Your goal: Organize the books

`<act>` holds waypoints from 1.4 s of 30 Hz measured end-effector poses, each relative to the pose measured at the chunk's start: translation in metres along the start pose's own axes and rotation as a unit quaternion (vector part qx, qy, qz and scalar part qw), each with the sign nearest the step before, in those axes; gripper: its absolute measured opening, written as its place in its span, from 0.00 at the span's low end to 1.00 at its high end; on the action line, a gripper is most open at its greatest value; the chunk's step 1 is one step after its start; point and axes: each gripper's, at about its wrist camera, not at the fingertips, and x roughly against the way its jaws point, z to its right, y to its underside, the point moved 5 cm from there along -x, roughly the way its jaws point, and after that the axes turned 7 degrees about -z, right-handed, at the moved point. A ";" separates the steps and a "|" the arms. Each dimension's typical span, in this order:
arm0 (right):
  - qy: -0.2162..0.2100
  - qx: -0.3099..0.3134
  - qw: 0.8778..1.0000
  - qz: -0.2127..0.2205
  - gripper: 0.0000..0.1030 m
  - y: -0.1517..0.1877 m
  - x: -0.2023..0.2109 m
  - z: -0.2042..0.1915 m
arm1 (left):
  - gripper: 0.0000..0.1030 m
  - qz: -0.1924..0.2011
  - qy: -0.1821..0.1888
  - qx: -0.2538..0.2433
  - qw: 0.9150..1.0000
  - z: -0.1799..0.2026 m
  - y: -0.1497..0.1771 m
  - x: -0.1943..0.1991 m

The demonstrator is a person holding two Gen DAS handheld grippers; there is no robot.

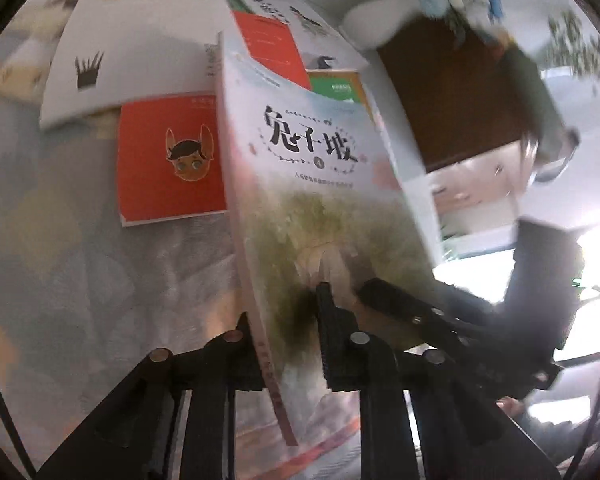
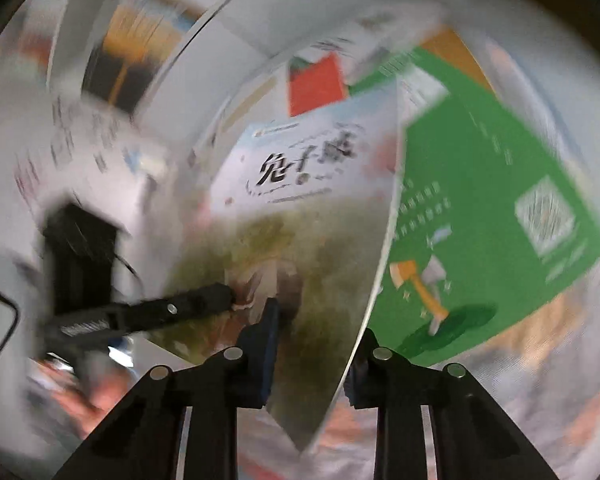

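Lifting one book while the others wait

Both the left gripper [image 1: 288, 312] and right gripper [image 2: 312, 340] pinch the pale rabbit-hill book [image 1: 312, 168], held tilted in the air. The red fox-face book [image 1: 168, 160], white book [image 1: 132, 52] and green book [image 2: 480, 220] lie loose below, not yet tidied.

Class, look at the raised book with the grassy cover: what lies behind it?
Behind the grassy-cover book lie a red book, a green book and an illustrated white one; their lower parts are covered.

Held book [image 1: 320, 184] above books [image 1: 168, 160] (overlapping)
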 end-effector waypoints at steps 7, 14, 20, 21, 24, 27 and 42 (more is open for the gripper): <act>0.104 0.144 0.984 0.035 0.25 0.011 0.017 -0.063 | 0.20 0.018 -0.007 -0.029 0.999 -0.002 0.012 0.037; 0.129 0.175 0.974 0.063 0.25 0.013 0.031 -0.110 | 0.23 0.047 -0.015 -0.058 0.997 -0.019 0.019 0.097; 0.121 0.207 0.968 0.082 0.25 -0.015 0.006 -0.189 | 0.23 0.088 -0.029 -0.036 0.995 -0.076 0.021 0.165; 0.117 0.212 0.967 0.082 0.25 -0.017 0.000 -0.202 | 0.23 0.094 -0.034 -0.032 0.994 -0.088 0.021 0.176; 0.100 0.225 0.966 0.083 0.25 -0.031 -0.026 -0.246 | 0.24 0.116 -0.052 -0.017 0.992 -0.128 0.022 0.208; 0.088 0.239 0.963 0.088 0.27 -0.045 -0.058 -0.289 | 0.25 0.136 -0.070 0.000 0.988 -0.169 0.022 0.237; 0.029 0.234 0.970 0.060 0.28 -0.137 -0.213 -0.410 | 0.25 0.176 -0.094 0.076 0.977 -0.339 -0.023 0.301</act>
